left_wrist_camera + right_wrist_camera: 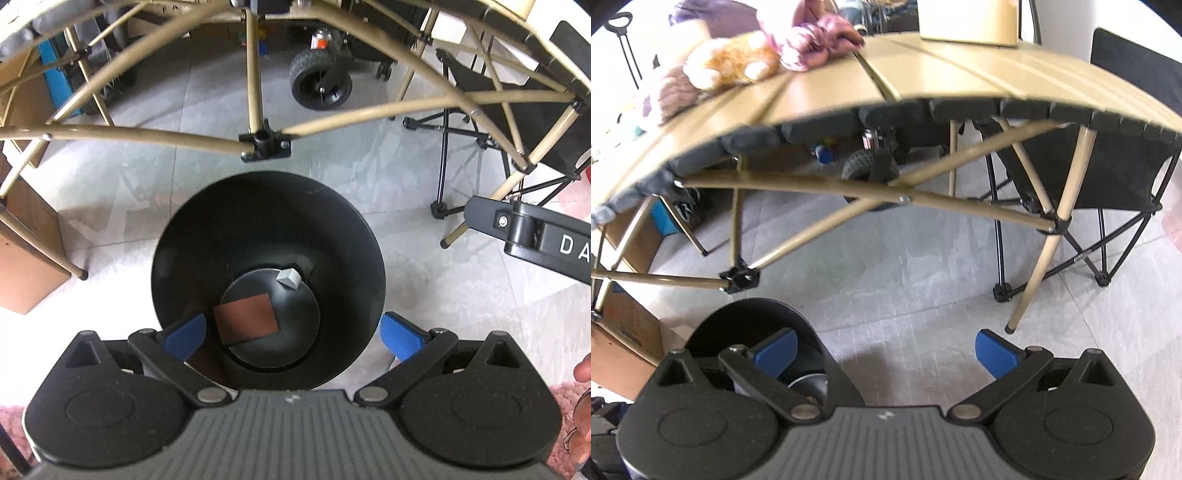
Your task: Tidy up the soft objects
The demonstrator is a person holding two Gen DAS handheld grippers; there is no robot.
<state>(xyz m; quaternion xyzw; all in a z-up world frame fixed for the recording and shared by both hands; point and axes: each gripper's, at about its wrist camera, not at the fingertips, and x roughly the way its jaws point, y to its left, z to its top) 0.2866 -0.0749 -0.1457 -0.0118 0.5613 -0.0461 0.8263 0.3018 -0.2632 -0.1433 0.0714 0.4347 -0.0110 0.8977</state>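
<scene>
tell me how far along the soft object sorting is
Barely started, by the look of it. Done: the black bin on the floor holds only a brown card and a small grey block, no soft items. In hand: nothing; the left gripper over the bin and the right gripper are both open. Left: the orange plush toy, the purple cloth and other soft things beside them are on the table.

Ahead of the gripper, a tan folding table [923, 85] stands on crossed tan tube legs [255, 74] over pale grey floor tiles [923, 266]. Beyond the table, to the right, sits a black folding chair [1108, 177]; straight ahead is a black rubber wheel [320, 83]. Cardboard boxes [26, 258] stand to the left. Bright daylight washes the floor.
</scene>
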